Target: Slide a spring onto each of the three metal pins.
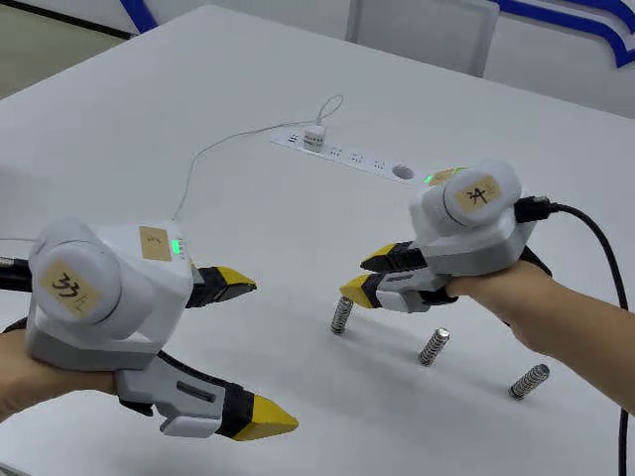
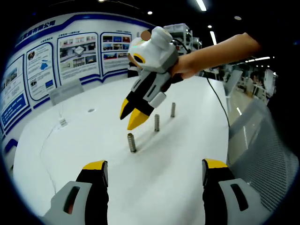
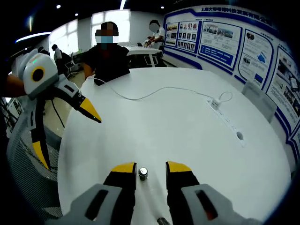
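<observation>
Three short metal pins stand on the white table (image 1: 198, 119), each with a coiled spring around it: a left pin (image 1: 341, 315), a middle pin (image 1: 433, 346) and a right pin (image 1: 529, 381). In the left gripper view they form a row (image 2: 131, 142), (image 2: 157, 122), (image 2: 173, 109). My right gripper (image 1: 365, 276) hovers just above the left pin, jaws a little apart and holding nothing. In its own view the pin's silver top (image 3: 143, 173) shows between the right gripper's (image 3: 151, 168) jaws. My left gripper (image 1: 253, 352) stands wide open and empty, to the left of the pins, and is also seen at the bottom of its own view (image 2: 154, 165).
A white power strip (image 1: 347, 156) with a plugged adapter (image 1: 315, 137) and a thin cable lies further back on the table. A grey chair (image 1: 422, 30) stands behind the far edge. A person (image 3: 108, 56) sits at the table's other side.
</observation>
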